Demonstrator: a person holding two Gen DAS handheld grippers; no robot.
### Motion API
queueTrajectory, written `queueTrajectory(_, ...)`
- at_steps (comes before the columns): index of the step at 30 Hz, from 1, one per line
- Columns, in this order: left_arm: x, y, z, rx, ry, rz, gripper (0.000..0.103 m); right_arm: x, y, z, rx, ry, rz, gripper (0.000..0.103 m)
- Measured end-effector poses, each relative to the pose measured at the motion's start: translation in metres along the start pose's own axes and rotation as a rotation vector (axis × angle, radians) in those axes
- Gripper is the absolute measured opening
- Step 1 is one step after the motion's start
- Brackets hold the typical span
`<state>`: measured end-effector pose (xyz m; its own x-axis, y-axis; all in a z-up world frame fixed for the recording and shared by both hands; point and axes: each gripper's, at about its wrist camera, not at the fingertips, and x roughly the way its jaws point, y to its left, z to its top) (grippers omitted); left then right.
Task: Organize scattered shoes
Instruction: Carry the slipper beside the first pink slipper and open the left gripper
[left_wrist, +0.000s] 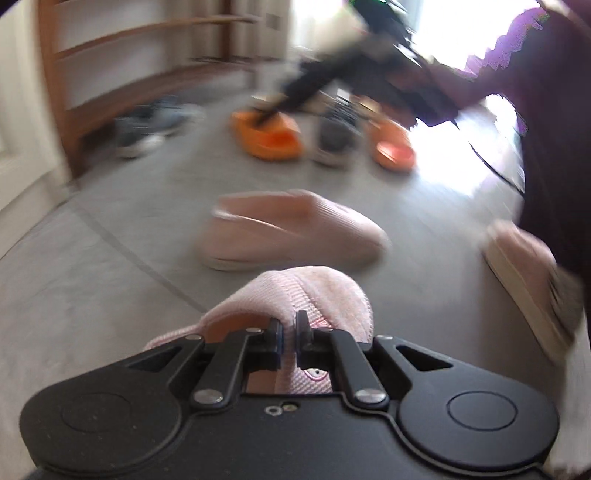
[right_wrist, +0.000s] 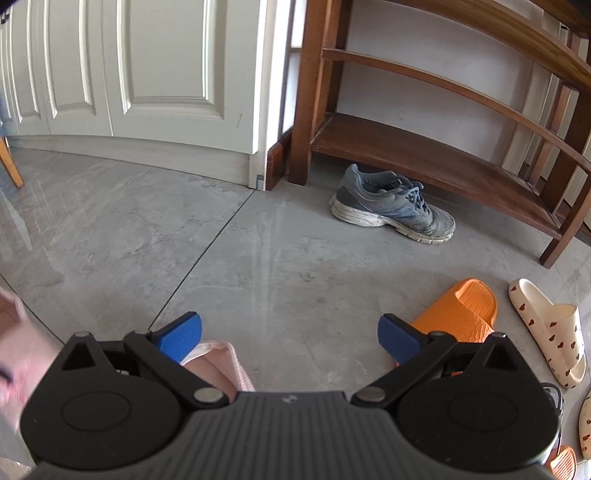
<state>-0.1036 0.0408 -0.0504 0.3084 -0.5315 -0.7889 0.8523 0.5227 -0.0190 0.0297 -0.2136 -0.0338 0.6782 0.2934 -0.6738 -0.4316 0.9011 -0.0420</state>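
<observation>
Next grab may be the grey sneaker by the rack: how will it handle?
The grey sneaker probably holds its shape: thick sole, laced upper. Sitting flat, it should slide rather than roll. The open right gripper could likely pinch its collar.

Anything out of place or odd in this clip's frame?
Yes: the wooden shoe rack shows no shoes, while a grey sneaker, orange slide and cream slide lie loose on the floor. The left tongs grip a pink slipper.
</observation>
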Motion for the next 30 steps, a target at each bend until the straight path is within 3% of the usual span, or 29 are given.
queueTrajectory(2, 0.010, -0.017, 0.002, 0.077, 0.012, -0.013, 0.010, -0.001, 0.000, 0.000, -0.006, -0.004, -0.003, 0.103)
queueTrajectory(7, 0.021, -0.035, 0.003, 0.178, 0.020, 0.073, 0.017, -0.004, -0.004, -0.003, -0.005, -0.002, -0.004, 0.103)
queueTrajectory(8, 0.019, -0.032, 0.001, 0.158, 0.017, 0.088, 0.024, -0.004, -0.004, -0.003, -0.005, -0.002, -0.003, 0.103)
queueTrajectory(10, 0.013, -0.027, -0.002, 0.114, 0.010, 0.116, 0.023, -0.005, -0.004, -0.005, -0.007, 0.000, 0.000, 0.103)
queueTrajectory(15, 0.000, -0.006, -0.016, -0.153, 0.042, 0.068, 0.025, 0.003, -0.009, -0.020, 0.008, 0.049, -0.011, 0.103)
queueTrajectory(23, 0.010, -0.013, -0.046, -0.226, 0.154, -0.052, 0.025, 0.013, -0.018, -0.042, 0.039, 0.124, -0.041, 0.103)
queueTrajectory(26, 0.024, -0.009, -0.051, -0.263, 0.193, -0.055, 0.025, 0.017, -0.021, -0.048, 0.050, 0.154, -0.047, 0.103)
queueTrajectory(30, 0.050, 0.005, -0.054, -0.308, 0.266, 0.036, 0.025, 0.018, -0.021, -0.051, 0.046, 0.169, -0.044, 0.103)
